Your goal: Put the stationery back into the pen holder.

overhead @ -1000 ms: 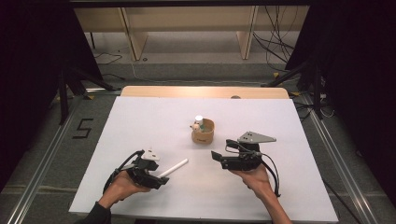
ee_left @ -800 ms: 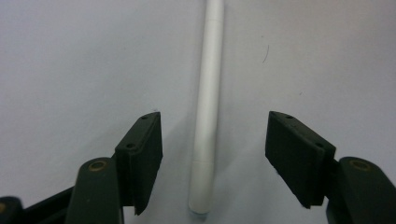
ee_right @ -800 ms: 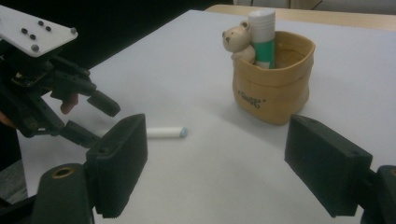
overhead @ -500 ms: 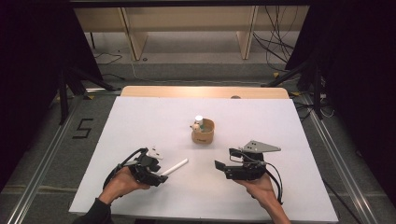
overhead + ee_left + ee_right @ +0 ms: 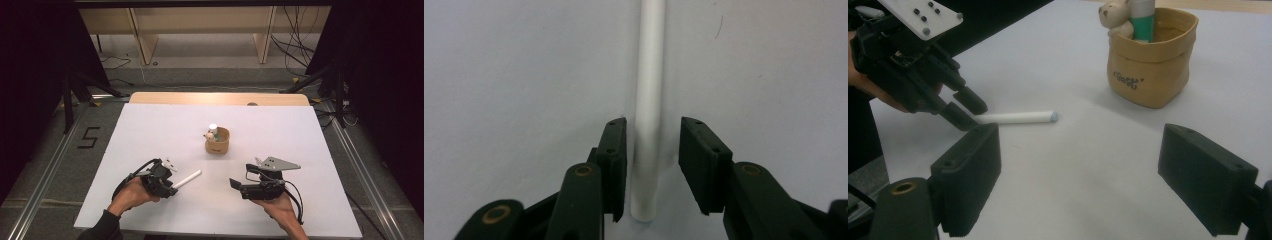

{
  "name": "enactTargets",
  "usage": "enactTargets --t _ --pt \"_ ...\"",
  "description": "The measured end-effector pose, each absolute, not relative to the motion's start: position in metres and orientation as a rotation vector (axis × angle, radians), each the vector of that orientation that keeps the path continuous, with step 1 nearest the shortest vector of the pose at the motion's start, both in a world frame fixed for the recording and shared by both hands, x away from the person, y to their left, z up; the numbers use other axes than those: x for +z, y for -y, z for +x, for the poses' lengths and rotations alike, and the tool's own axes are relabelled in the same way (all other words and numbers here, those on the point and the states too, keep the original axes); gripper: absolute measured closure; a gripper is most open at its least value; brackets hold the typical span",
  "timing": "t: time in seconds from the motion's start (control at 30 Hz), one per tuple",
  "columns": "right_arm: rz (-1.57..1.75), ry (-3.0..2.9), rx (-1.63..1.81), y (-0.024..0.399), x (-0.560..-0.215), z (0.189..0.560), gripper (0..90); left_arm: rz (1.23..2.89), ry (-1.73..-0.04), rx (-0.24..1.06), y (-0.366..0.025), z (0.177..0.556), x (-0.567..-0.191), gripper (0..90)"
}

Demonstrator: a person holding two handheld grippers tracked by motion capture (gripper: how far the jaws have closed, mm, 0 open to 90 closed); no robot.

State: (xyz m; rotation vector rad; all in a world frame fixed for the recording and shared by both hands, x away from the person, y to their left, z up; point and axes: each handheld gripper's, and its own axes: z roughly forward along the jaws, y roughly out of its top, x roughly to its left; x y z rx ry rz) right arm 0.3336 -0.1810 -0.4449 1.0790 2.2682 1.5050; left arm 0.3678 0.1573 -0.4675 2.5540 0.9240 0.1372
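Note:
A white stick [image 5: 186, 178] lies on the white table [image 5: 150, 125] at the front left. My left gripper [image 5: 171, 187] straddles its near end. In the left gripper view the stick [image 5: 649, 100] runs up between the jaws of the left gripper [image 5: 653, 127]. These jaws have just been closing; the left pad is almost against the stick and a gap remains on the right. My right gripper [image 5: 234, 184] rests low at the front right, open and holding nothing. The right gripper view shows its own gripper [image 5: 1080, 150] facing the stick [image 5: 1018, 117] and the left gripper [image 5: 970, 112].
A tan pouch [image 5: 217, 142] stands mid-table with a small bear figure [image 5: 1113, 15] and a green-labelled glue stick [image 5: 1143, 15] in it. A wooden strip [image 5: 220, 98] borders the table's far edge. Cables and stand legs lie on the floor beyond.
The left jaws have narrowed around the near end of the white stick. The right gripper has drifted toward the front edge and sunk a little.

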Motion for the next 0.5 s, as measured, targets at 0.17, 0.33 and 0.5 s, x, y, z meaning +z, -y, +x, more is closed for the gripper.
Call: enactTargets --t 0.17,0.33,0.5 --pt "1.081 -2.273 1.507 0.1822 -0.4464 0.3302 18.2 2.575 -0.936 0.138 -0.1561 0.3696 -0.4691 67.4" --pt "1.081 -2.275 1.506 0.183 -0.4481 0.3282 18.3 2.582 -0.961 0.15 -0.1548 0.3701 -0.4688 71.6" --pt "1.085 -2.285 1.503 0.1825 -0.4497 0.327 18.5 2.575 -0.978 0.166 -0.1542 0.3692 -0.4693 75.3"
